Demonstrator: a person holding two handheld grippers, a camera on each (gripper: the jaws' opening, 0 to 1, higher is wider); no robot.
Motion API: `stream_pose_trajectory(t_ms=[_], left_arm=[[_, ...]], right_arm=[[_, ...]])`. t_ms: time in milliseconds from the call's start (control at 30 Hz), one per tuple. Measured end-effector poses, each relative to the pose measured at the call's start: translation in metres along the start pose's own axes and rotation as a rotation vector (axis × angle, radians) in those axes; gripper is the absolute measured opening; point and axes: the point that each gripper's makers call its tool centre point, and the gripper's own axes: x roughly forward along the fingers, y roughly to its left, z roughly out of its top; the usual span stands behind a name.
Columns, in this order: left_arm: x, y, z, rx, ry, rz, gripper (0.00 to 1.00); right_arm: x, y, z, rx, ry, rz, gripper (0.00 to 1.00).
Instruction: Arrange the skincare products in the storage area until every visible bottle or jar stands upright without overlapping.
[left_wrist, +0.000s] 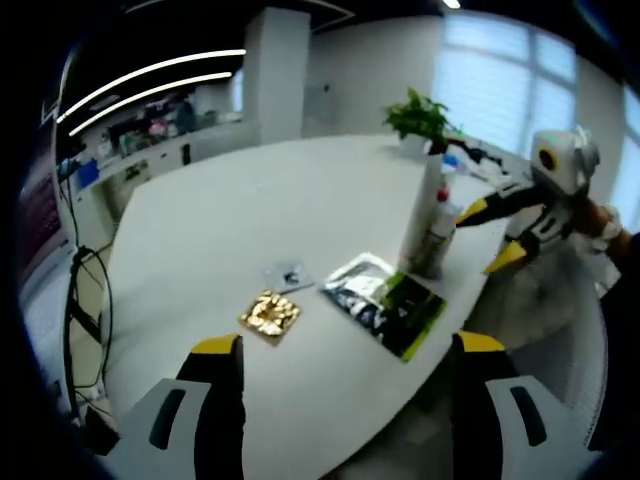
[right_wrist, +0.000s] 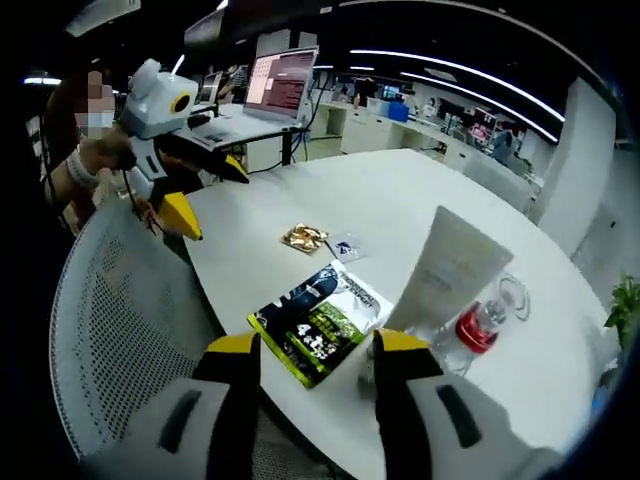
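A white tube (left_wrist: 423, 214) stands upright near the table's right edge, with a small clear bottle (left_wrist: 441, 234) that has a red part close beside it. A silver, green and black pouch (left_wrist: 386, 301) lies flat in front of them. A gold packet (left_wrist: 270, 315) and a small sachet (left_wrist: 288, 275) lie flat further left. My left gripper (left_wrist: 348, 348) is open and holds nothing, well short of the packets. My right gripper (left_wrist: 489, 235) is open just right of the bottle. In the right gripper view my right gripper (right_wrist: 318, 348) hangs over the pouch (right_wrist: 320, 320), with the tube (right_wrist: 450, 268) and bottle (right_wrist: 478, 328) just beyond its right jaw.
A white mesh chair (right_wrist: 120, 320) stands against the table's (left_wrist: 250, 210) near edge. A potted plant (left_wrist: 420, 118) sits at the table's far end. A laptop (right_wrist: 280, 85) stands on a desk behind. My left gripper (right_wrist: 207, 192) is open in a person's hand.
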Motion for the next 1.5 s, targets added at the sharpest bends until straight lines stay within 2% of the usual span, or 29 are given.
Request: stream_pose_trajectory(t_ms=[100, 200, 267, 367, 500, 600, 633, 667, 733, 767, 800, 867, 933, 1067, 1200, 1267, 1300, 1467, 1500], left_arm=[[0.001, -0.001, -0.002, -0.011, -0.018, -0.014, 0.89], [0.004, -0.008, -0.008, -0.061, -0.023, -0.057, 0.96], [0.004, -0.008, -0.009, -0.060, -0.033, -0.048, 0.97], [0.005, -0.009, -0.014, -0.069, -0.023, -0.033, 0.97], [0.004, -0.012, -0.015, -0.064, -0.022, -0.026, 0.97], [0.002, -0.010, -0.014, -0.084, -0.031, -0.008, 0.97], [0.002, -0.009, -0.014, -0.084, -0.035, -0.003, 0.97], [0.002, -0.008, -0.014, -0.082, -0.038, 0.000, 0.97], [0.002, -0.004, -0.014, -0.059, -0.046, 0.016, 0.97], [0.002, -0.004, -0.015, -0.053, -0.041, 0.015, 0.97], [0.002, -0.005, -0.015, -0.046, -0.037, 0.010, 0.97], [0.002, -0.004, -0.015, -0.034, -0.036, 0.009, 0.97], [0.004, -0.004, -0.015, -0.027, -0.024, 0.005, 0.97], [0.008, -0.002, -0.016, -0.015, 0.001, -0.001, 0.97], [0.013, 0.004, -0.015, -0.002, 0.016, -0.002, 0.97], [0.018, 0.007, -0.017, 0.007, 0.039, -0.009, 0.97], [0.020, 0.009, -0.017, 0.015, 0.050, -0.009, 0.97], [0.033, 0.019, -0.017, 0.035, 0.074, -0.011, 0.97], [0.034, 0.021, -0.017, 0.033, 0.075, -0.009, 0.97]], right_arm=[[-0.011, -0.010, -0.005, 0.050, -0.004, -0.040, 0.58], [-0.019, -0.020, -0.013, 0.088, -0.016, -0.087, 0.69], [-0.024, -0.026, -0.016, 0.148, -0.037, -0.110, 0.76], [-0.030, -0.035, -0.022, 0.187, -0.049, -0.134, 0.81], [-0.032, -0.035, -0.026, 0.229, -0.066, -0.113, 0.89], [-0.030, -0.034, -0.024, 0.263, -0.109, -0.111, 0.97], [-0.029, -0.036, -0.024, 0.307, -0.131, -0.122, 0.99], [-0.028, -0.039, -0.023, 0.318, -0.157, -0.133, 0.99], [-0.026, -0.034, -0.021, 0.364, -0.199, -0.095, 0.99], [-0.027, -0.036, -0.024, 0.364, -0.192, -0.099, 0.99], [-0.026, -0.036, -0.030, 0.351, -0.153, -0.105, 0.99], [-0.026, -0.039, -0.028, 0.292, -0.157, -0.137, 0.99], [-0.025, -0.038, -0.027, 0.274, -0.153, -0.142, 0.99], [-0.033, -0.038, -0.028, 0.278, -0.149, -0.157, 0.99], [-0.046, -0.041, -0.041, 0.301, -0.136, -0.186, 0.99], [-0.051, -0.042, -0.043, 0.339, -0.167, -0.192, 0.99], [-0.051, -0.042, -0.039, 0.367, -0.203, -0.179, 0.99], [-0.046, -0.041, -0.038, 0.340, -0.191, -0.176, 0.97], [-0.045, -0.040, -0.039, 0.313, -0.177, -0.174, 0.98]])
